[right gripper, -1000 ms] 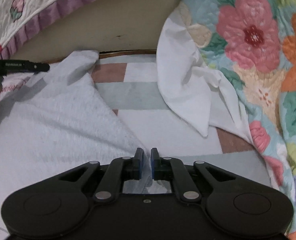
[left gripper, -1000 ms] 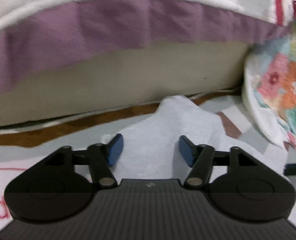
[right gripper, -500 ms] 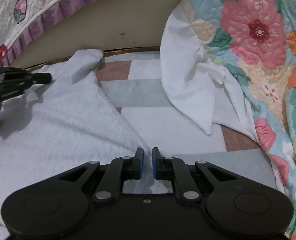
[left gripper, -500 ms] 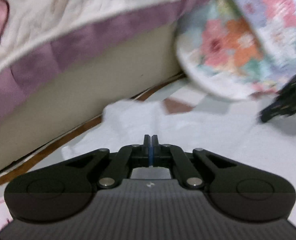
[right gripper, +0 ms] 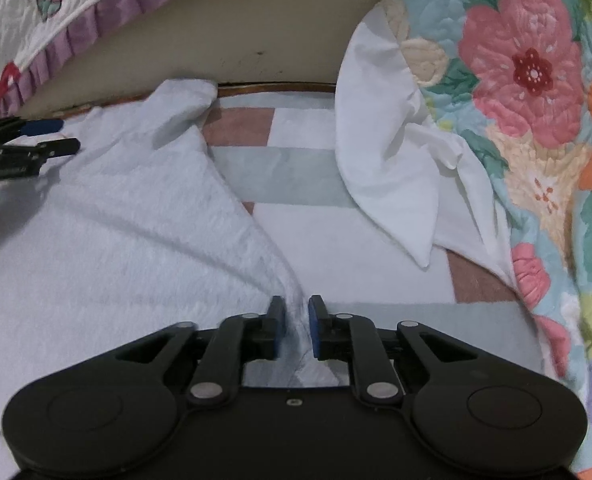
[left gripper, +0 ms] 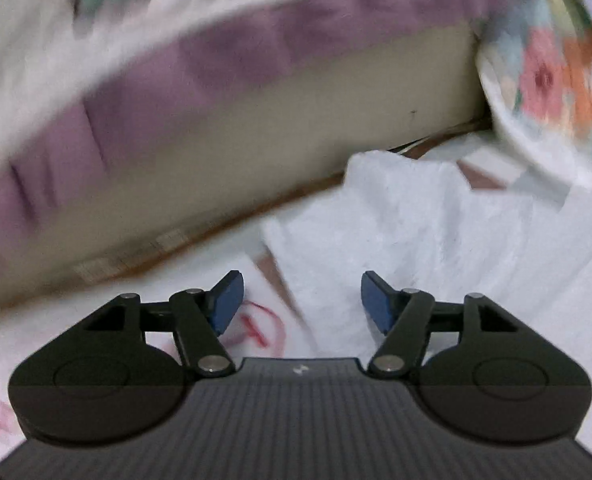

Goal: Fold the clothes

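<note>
A pale blue-white garment lies spread on a patchwork mat, with one sleeve-like end reaching the bed base. My right gripper hovers over the garment's near corner. Its jaws are opening, and a ridge of the cloth stands loosely between the pads. My left gripper is open and still opening over the garment's left edge, with nothing pinched. It also shows in the right wrist view, where the left gripper comes in at the far left above the cloth.
A white quilt with a purple ruffle hangs over the beige bed base at the back. A floral quilt with a white lining drapes at the right. Red lettering marks the mat under my left gripper.
My left gripper shut half a second ago, has since opened wide, and has swung back to the left. My right gripper's jaws have parted around the cloth corner they were pinching.
</note>
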`<state>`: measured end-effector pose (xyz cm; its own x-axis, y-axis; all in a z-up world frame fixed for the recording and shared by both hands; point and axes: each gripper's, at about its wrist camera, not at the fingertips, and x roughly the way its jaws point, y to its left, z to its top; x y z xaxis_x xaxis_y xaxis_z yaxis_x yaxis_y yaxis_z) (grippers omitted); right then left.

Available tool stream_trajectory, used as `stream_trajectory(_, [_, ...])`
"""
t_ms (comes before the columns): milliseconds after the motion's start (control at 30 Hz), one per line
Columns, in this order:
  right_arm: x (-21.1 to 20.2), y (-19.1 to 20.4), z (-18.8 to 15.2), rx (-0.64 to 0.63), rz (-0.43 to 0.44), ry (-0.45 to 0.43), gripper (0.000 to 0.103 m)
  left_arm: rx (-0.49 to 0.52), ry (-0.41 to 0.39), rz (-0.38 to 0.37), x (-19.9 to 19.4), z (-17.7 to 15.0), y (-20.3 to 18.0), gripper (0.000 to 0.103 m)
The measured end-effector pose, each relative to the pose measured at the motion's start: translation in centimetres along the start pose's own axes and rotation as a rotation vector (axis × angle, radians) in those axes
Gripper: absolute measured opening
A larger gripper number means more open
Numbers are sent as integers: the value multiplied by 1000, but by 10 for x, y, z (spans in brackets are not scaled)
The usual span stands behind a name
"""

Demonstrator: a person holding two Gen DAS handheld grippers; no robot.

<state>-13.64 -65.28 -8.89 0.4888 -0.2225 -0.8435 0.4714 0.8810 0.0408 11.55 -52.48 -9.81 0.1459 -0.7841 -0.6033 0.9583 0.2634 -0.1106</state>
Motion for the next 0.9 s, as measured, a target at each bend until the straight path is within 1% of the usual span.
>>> stream_trajectory(33, [-3,-1,3,15,8,-4,37,-28,-6,-11,3,3,3,73])
stream_trajectory(100, [-15,0,10,54,45,-71,37,-78,-1,-17,12,12,5,73])
stream_trajectory(133, [-20,2,14,73,66,-103,39,-82,3,-15,17,16,4,73])
stream_trajectory(200, [-25,7,24,121,123,-142,41,-34,24,18,24,21,-6,73])
stream_trajectory(233, [-25,10,29,161,168,-139,41,-2,40,45,28,23,-13,70])
stream_trajectory(267, [-23,14,32,207,214,-131,41,33,45,68,28,24,-19,42])
stream_trajectory(300, [-21,17,34,253,260,-122,45,69,41,88,25,25,-26,15])
stream_trajectory(333, [-19,22,37,289,299,-113,52,69,32,80,20,26,-30,5])
stream_trajectory(367, [-17,28,38,314,330,-102,55,42,19,50,11,27,-32,5])
stream_trajectory(433, [-14,41,41,320,373,-80,56,-9,-39,-11,-13,25,-34,5])
stream_trajectory(467, [-11,46,42,316,383,-64,57,-1,-79,-38,-29,22,-39,5])
stream_trajectory(533, [-6,49,42,347,407,-32,57,60,-159,-99,-66,12,-52,5])
stream_trajectory(600, [1,39,38,462,454,-24,57,121,-209,-176,-102,-5,-65,5])
stream_trajectory(633, [5,30,33,543,481,-26,58,145,-219,-212,-118,-15,-71,5])
stream_trajectory(667, [9,22,28,624,508,-27,58,133,-194,-251,-128,-26,-73,5])
stream_trajectory(700, [13,15,24,691,537,-24,60,98,-147,-295,-136,-38,-72,5])
stream_trajectory(767, [22,4,17,790,603,-7,61,28,-54,-382,-152,-62,-69,5])
stream_trajectory(800, [24,1,14,817,624,-3,61,-11,0,-390,-156,-73,-65,5])
stream_trajectory(867, [21,5,10,810,640,-6,62,-92,116,-351,-157,-92,-54,5])
stream_trajectory(900, [20,9,9,800,656,-5,62,-129,149,-331,-158,-99,-49,5])
